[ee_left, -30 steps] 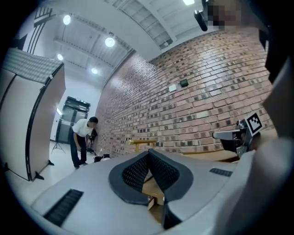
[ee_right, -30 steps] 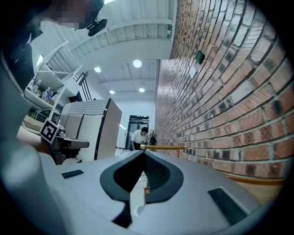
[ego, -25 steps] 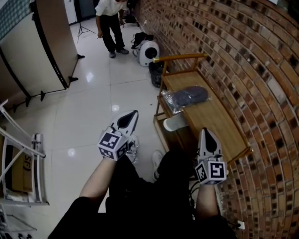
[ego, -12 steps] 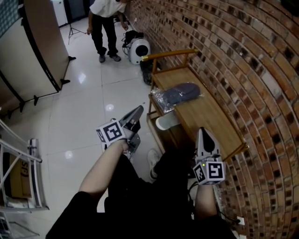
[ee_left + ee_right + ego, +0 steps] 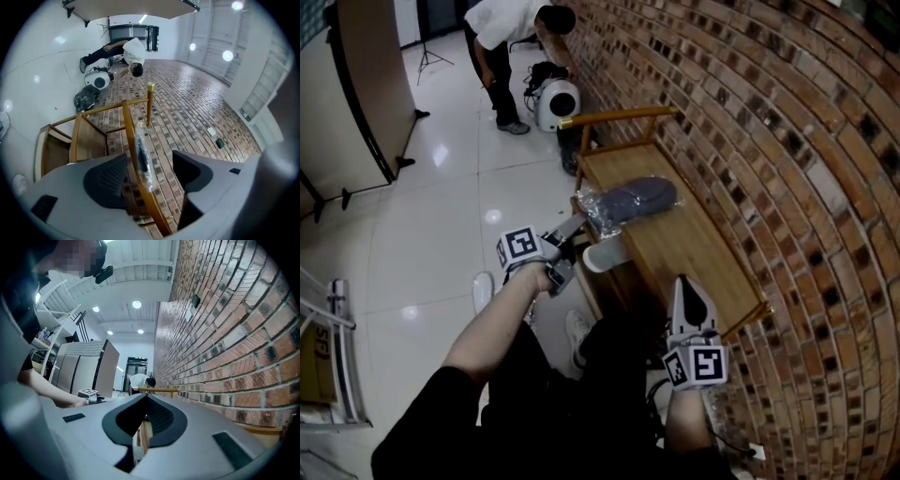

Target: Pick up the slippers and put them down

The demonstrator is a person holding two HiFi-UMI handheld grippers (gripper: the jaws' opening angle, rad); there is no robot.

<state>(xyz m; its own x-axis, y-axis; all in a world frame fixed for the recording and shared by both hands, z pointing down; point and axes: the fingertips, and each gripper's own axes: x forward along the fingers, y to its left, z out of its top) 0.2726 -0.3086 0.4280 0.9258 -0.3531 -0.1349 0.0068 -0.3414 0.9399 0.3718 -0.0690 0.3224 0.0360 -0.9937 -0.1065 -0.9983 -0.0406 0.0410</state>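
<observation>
A pair of dark slippers, sealed in a clear plastic bag, lies on a wooden bench set against a brick wall, toward the bench's far end. They sit flat and untouched, so the pick-up has not yet begun. The left gripper is held out on a nearly straight arm, roughly level and turned on its side. It points toward 1 o'clock, where the slippers lie a short way off. Its jaws have just been opening and stand wide apart. The bench edge and the bagged slippers line up in the gap, but nothing is between the pads, which looks like preparation for a grasp. The right gripper waits low at 5 o'clock beside the bench's near end, level, jaws closed tip to tip and empty. A person bends over at 12 o'clock, far off.
</observation>
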